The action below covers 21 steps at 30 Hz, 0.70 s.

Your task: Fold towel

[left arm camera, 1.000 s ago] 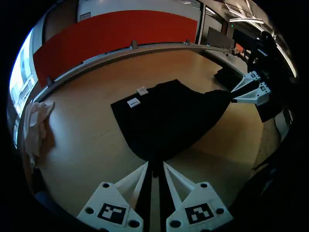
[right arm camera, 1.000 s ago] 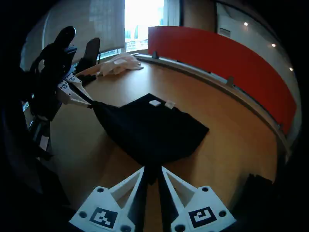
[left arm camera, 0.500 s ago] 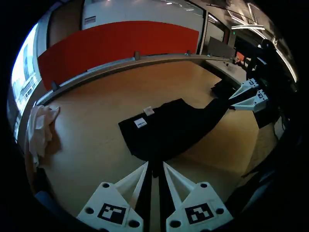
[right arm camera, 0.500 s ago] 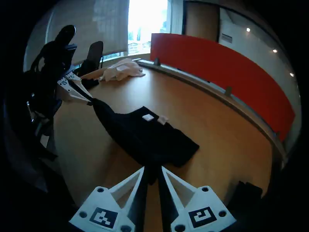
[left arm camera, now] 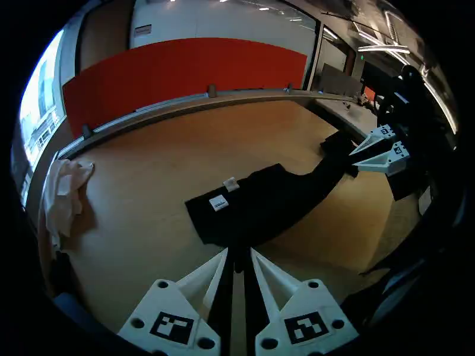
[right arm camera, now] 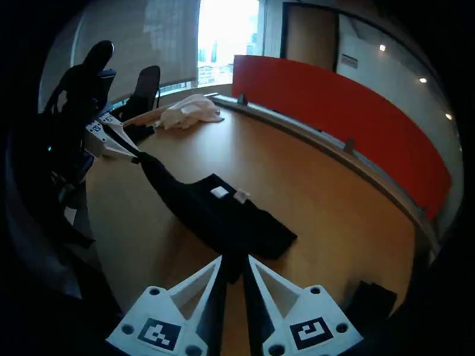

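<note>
Your left gripper (left arm camera: 238,261) has its fingers pinched almost together on one corner of the towel (left arm camera: 267,199). Your right gripper (right arm camera: 236,267) is clamped the same way on the neighbouring corner.

The towel's held edge runs through the air from one gripper to the other, and that edge is the long axis now. From it the black cloth slopes down to the table (left arm camera: 148,160). The towel's far part rests there with two white tags (left arm camera: 218,202) face up.

So the towel lies straight ahead of both grippers and neither hand is nearer. My judgement is that the fold turns on carrying both corners forward together, level, over the tags to the towel's far edge.

- **Pale cloth:** a heap (left arm camera: 62,193) sits well apart from the towel, off its left-gripper end.
- **Dark item:** something I cannot identify (left arm camera: 333,141) lies just off the towel's right-gripper end; watch that corner.
- **Red partition:** it (left arm camera: 178,65) stands well beyond the towel's far edge.

The wood just past that far edge looks bare.
</note>
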Available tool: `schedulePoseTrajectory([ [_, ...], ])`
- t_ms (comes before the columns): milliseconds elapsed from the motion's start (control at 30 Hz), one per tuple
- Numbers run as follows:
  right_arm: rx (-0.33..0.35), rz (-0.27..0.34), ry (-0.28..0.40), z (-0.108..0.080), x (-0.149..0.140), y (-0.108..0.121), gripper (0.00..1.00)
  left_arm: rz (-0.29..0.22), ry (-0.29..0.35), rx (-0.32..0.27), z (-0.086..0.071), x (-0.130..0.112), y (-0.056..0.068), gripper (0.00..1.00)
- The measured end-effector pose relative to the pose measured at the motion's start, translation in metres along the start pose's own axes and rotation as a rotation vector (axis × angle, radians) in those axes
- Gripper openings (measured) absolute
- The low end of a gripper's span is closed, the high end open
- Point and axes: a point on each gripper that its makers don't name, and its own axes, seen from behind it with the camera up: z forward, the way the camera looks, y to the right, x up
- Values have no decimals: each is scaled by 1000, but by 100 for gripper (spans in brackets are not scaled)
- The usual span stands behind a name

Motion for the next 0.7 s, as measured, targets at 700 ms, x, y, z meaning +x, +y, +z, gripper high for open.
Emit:
schedulePoseTrajectory([
  [700,5,-8,-17,-3,-3,-1,17,-18,-7,-8,-2,-2,6,11],
])
